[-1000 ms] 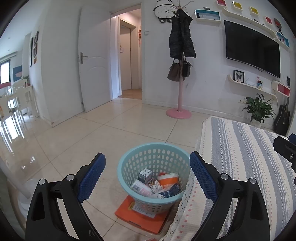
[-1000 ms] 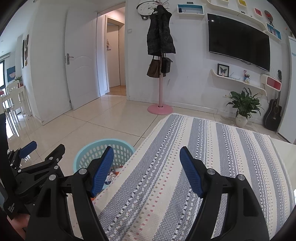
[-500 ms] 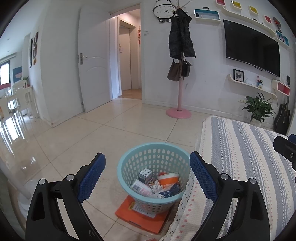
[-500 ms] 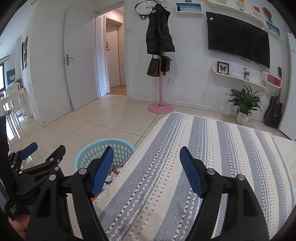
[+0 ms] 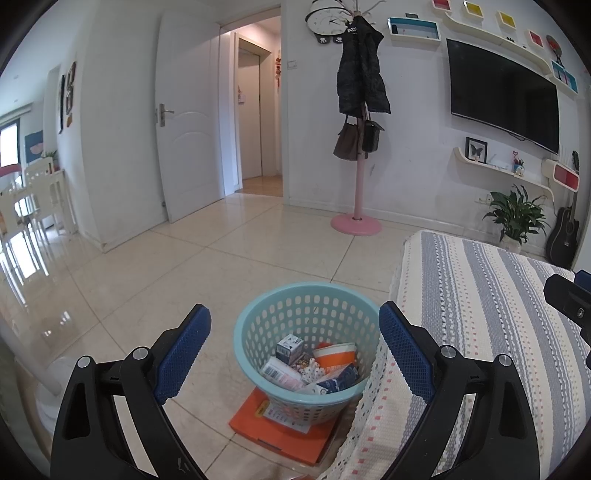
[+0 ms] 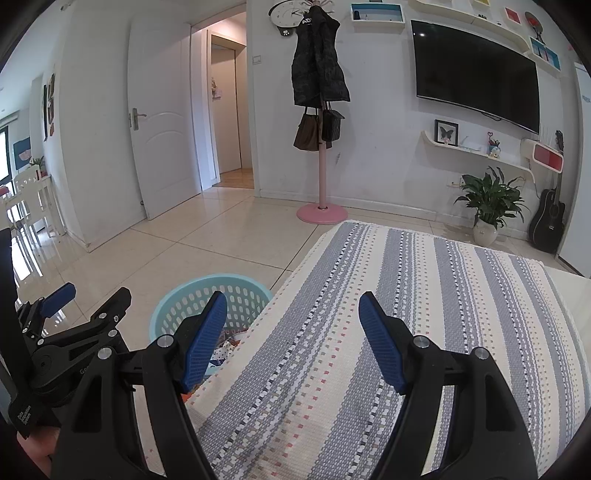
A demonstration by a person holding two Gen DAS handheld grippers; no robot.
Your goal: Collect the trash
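- The left gripper is held with its jaws wide apart and nothing between them, above the turquoise basket.
- The right gripper is likewise spread and empty over the striped cloth.
- Trash is seen inside the basket; single pieces are partly hidden by one another.
- The orange box under the basket is mostly covered.

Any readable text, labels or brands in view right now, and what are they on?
"AD": white letters on the black coat; the rest is cut off.
Wall clock: numerals too small.
Packets in the blue basket: print blurred.
Orange box label: unreadable.
Left hand-held gripper lettering: too small.
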